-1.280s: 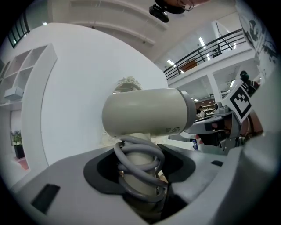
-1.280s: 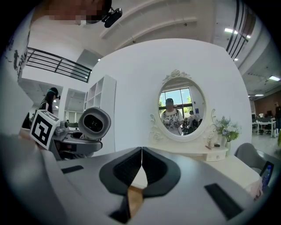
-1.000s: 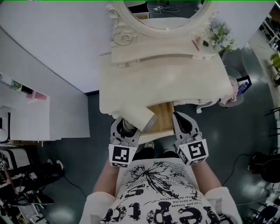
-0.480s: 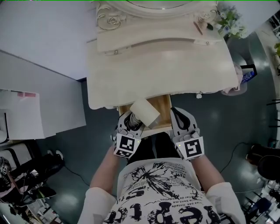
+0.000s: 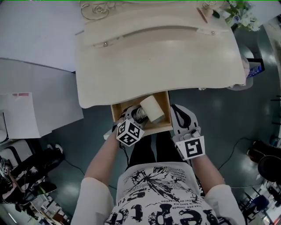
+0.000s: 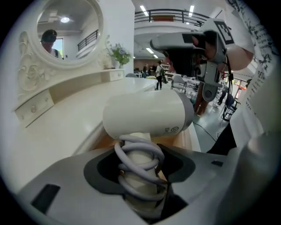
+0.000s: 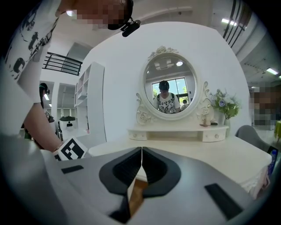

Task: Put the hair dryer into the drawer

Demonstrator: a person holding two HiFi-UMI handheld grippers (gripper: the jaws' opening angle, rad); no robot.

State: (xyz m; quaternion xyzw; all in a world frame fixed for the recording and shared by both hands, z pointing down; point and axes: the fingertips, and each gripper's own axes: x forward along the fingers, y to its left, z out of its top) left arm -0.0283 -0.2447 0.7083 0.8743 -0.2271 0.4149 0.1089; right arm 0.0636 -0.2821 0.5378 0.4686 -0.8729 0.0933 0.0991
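Note:
A white hair dryer (image 5: 150,108) with its grey cord wound round the handle hangs over the open wooden drawer (image 5: 119,109) of the cream dressing table (image 5: 158,57). My left gripper (image 5: 134,116) is shut on the corded handle (image 6: 138,163); the barrel (image 6: 147,115) lies across, above the jaws. In the head view the barrel sits within the drawer's outline. My right gripper (image 5: 176,110) is shut and holds nothing, beside the drawer's right front corner. Its jaws (image 7: 141,151) meet, with drawer wood showing below them.
The tabletop overhangs the back of the drawer. An oval mirror (image 7: 169,90) and a raised shelf with small drawers stand at the table's back, flowers (image 5: 240,12) at its right end. A stool with a bottle (image 5: 253,70) is on the right, a white partition on the left.
My left gripper has carried the hair dryer from above the drawer's front left corner to within the drawer's outline. The right gripper has stayed by the drawer's right front.

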